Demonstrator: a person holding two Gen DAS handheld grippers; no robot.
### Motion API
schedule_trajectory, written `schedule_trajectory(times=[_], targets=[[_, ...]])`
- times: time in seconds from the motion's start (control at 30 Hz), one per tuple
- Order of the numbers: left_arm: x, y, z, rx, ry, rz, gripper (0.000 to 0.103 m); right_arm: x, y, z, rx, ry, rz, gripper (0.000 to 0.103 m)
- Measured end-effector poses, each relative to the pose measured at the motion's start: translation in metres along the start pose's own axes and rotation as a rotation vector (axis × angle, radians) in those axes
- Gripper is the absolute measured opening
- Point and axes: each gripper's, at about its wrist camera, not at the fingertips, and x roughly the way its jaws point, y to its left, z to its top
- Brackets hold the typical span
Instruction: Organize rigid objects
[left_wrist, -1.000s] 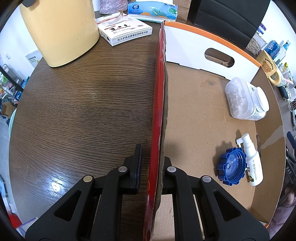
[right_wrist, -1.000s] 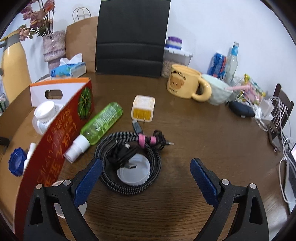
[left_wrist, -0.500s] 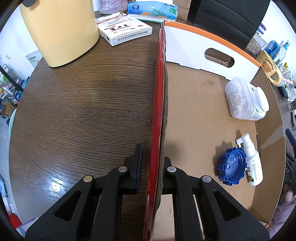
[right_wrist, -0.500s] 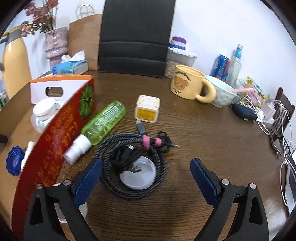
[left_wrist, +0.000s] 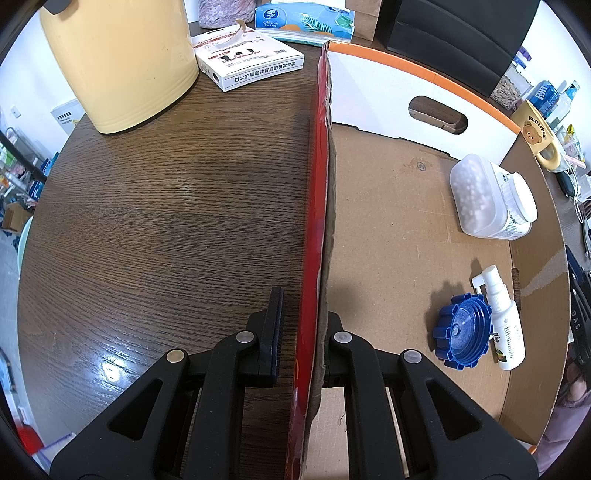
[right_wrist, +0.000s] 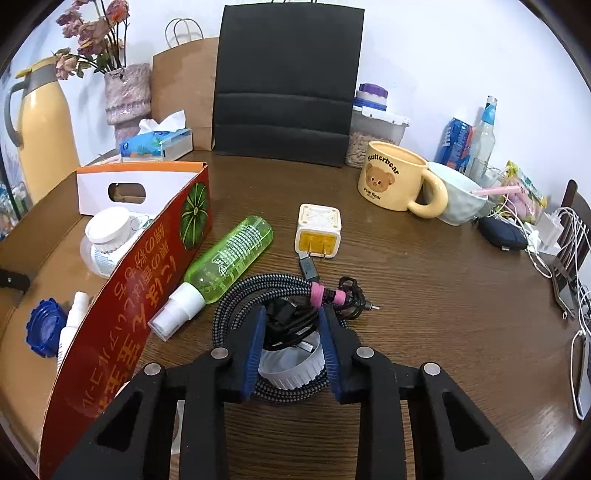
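We take the cardboard box (left_wrist: 388, 229) as our landmark. Our left gripper (left_wrist: 301, 332) is clamped on its near red side wall (left_wrist: 314, 221): one pad sits outside the wall over the wooden table (left_wrist: 166, 221), the other inside the box, the wall pinched between them.

Inside the box, against the far wall, we note a white pill jar (left_wrist: 487, 199) on its side, a blue ridged cap (left_wrist: 463, 332) and a small white spray bottle (left_wrist: 504, 325) touching that cap.

Outside the box, on the side away from the left gripper, our right gripper (right_wrist: 291, 343) has just been closing. Its blue pads (right_wrist: 251, 347) now stand on either side of a white round lid (right_wrist: 291, 363), which lies between the fingers at about their mid-length; the pads appear to touch its ribbed rim, so we read this as a grip. The lid sits inside a coil of braided cable (right_wrist: 236, 306), with a black cable bundle (right_wrist: 291, 317) lying over its top between the fingertips.

Just beside the box's red outer wall lies a green spray bottle (right_wrist: 229, 258), its white cap pointing toward us. A yellow-and-white charger plug (right_wrist: 318, 236) sits beyond the coil, farther from the box
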Motion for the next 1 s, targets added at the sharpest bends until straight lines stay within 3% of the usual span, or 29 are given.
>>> schedule_trajectory(times=[0.17,1.0], targets=[[0.0,0.001,0.0,0.0,0.0,0.0,0.007,-0.01,-0.001,0.0,0.021,-0.044,-0.005,0.01],[0.0,0.0,0.0,0.0,0.0,0.0,0.007,-0.055,0.001,0.013,0.068,-0.206,0.009,0.001]])
